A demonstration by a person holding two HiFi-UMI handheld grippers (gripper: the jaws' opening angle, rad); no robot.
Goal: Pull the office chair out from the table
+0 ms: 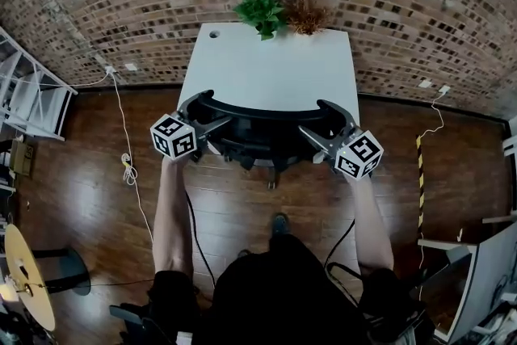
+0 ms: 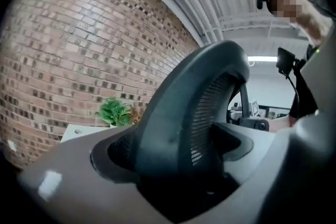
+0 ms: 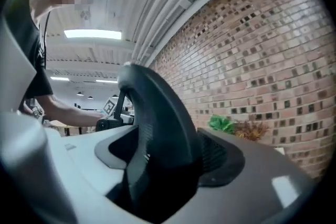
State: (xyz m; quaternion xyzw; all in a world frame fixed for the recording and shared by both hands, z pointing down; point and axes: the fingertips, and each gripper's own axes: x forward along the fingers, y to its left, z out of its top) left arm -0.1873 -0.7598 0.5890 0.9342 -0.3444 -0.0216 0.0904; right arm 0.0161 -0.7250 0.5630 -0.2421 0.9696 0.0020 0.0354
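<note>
The black mesh office chair stands tucked against the near edge of the white table. In the head view its curved backrest runs from one gripper to the other. My left gripper is open at the backrest's left end, one jaw on each side of the rim. My right gripper is open in the same way at the right end. In the left gripper view the backrest edge rises between the wide jaws, and in the right gripper view the backrest edge does too. Both grippers point level.
A green plant and a dried brown plant sit at the table's far edge against the brick wall. A white shelf stands at the left. A cable runs over the wood floor. Another desk is at the lower right.
</note>
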